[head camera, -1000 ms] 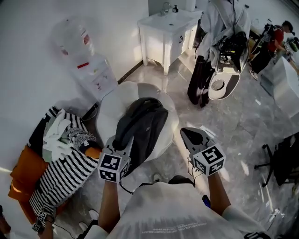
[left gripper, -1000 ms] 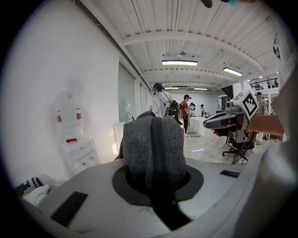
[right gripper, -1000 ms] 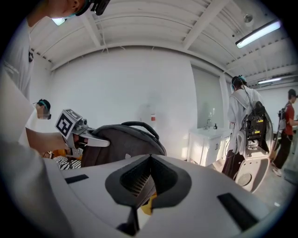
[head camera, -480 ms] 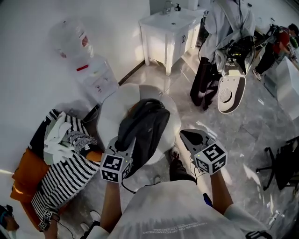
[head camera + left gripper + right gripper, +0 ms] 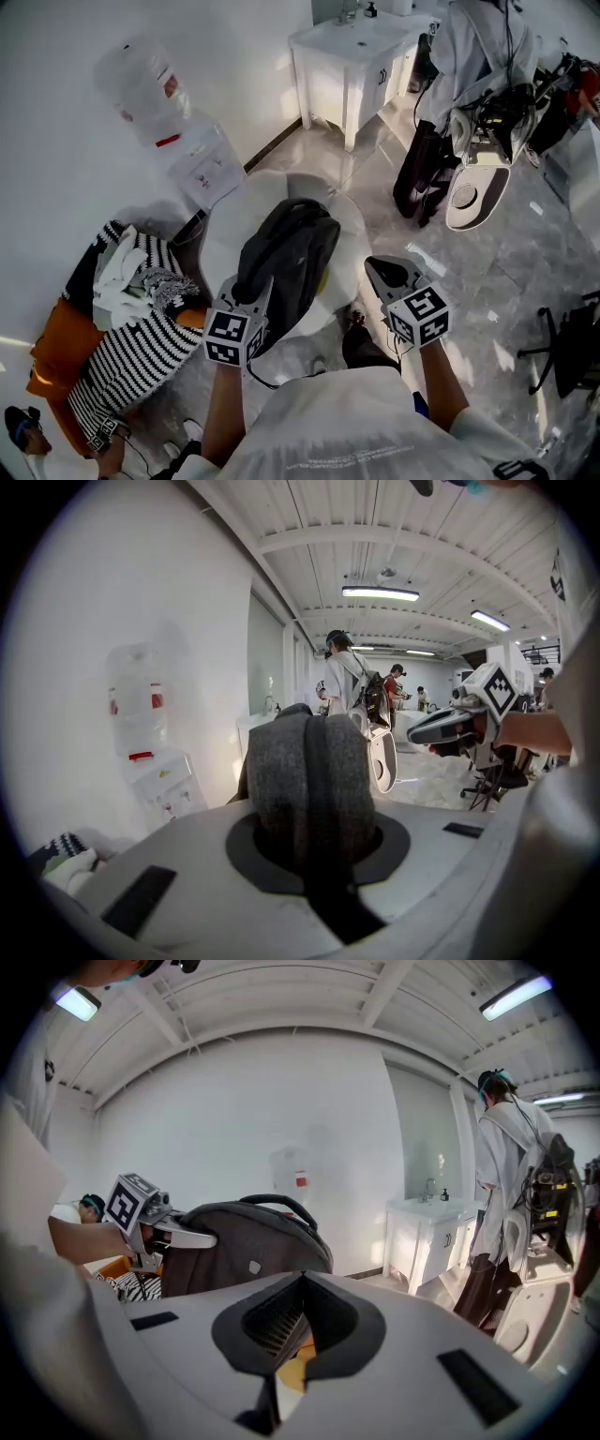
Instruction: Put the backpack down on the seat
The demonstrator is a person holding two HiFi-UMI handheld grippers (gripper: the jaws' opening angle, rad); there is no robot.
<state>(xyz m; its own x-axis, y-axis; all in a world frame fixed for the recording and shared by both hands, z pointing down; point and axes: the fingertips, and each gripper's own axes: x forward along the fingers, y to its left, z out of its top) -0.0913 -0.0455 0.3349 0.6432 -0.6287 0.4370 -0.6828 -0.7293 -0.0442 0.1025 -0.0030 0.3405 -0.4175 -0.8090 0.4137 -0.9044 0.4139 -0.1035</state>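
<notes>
L gripper (image 5: 249, 289) is clamping the grey backpack (image 5: 292, 251) at its upper end, jaws narrow w/ fabric pinched between. Backpack is hanging over the white round seat (image 5: 349, 217); contact w/ seat can't be confirmed. R gripper (image 5: 378, 267) is hovering just right of the backpack, jaws together, nothing between, approx. level w/ L gripper.

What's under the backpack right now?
The white round seat lies under the backpack, which the left gripper grips. A yellowish patch peeks out at its right edge. The seat's middle is covered, so contact can't be judged.
</notes>
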